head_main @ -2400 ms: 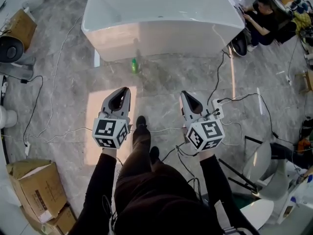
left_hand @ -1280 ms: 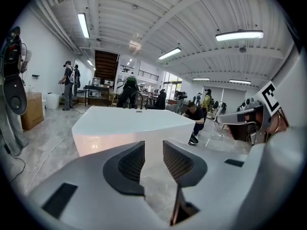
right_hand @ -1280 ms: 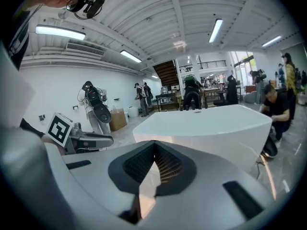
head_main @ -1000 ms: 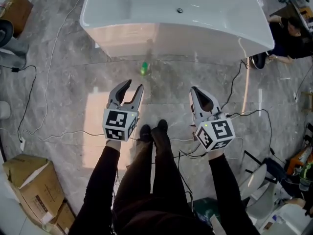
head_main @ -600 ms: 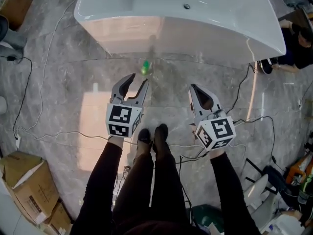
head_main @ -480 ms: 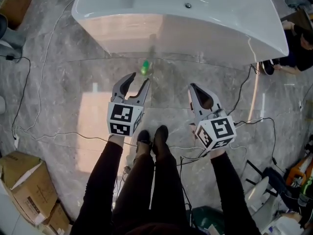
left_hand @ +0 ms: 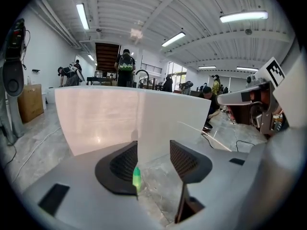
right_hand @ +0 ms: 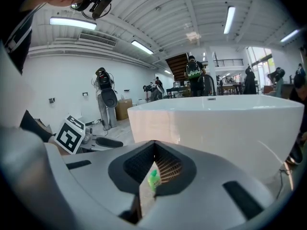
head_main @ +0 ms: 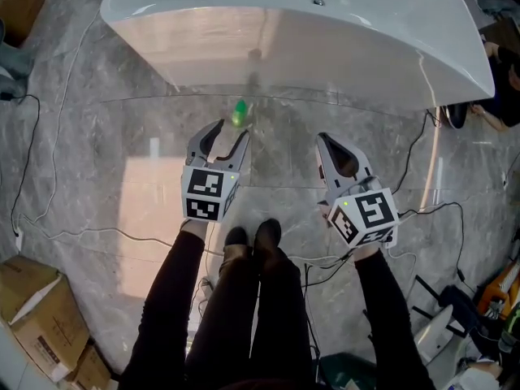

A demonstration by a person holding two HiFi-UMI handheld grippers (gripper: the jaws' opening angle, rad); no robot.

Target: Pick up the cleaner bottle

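The cleaner bottle (head_main: 240,112), small and bright green, stands on the grey marble floor just in front of the white bathtub (head_main: 341,55). My left gripper (head_main: 231,130) hovers just short of it, jaws apart and still opening, nothing between the pads. In the left gripper view the bottle (left_hand: 136,177) shows low in the gap, half hidden behind the left jaw, ahead of the gripper (left_hand: 153,150). My right gripper (head_main: 323,140) is off to the right, shut and empty. Its own view shows the bottle (right_hand: 153,178) through the slit beneath the gripper (right_hand: 154,145).
Black and white cables (head_main: 422,149) trail over the floor on both sides. Cardboard boxes (head_main: 32,311) sit at the lower left. A seated person (head_main: 505,75) is at the right edge. The wearer's shoes (head_main: 252,238) are between the grippers.
Both grippers have sunk and come closer to the tub and the bottle. The left jaws, shut in the oldest frame, have spread apart. The right jaws stayed shut.
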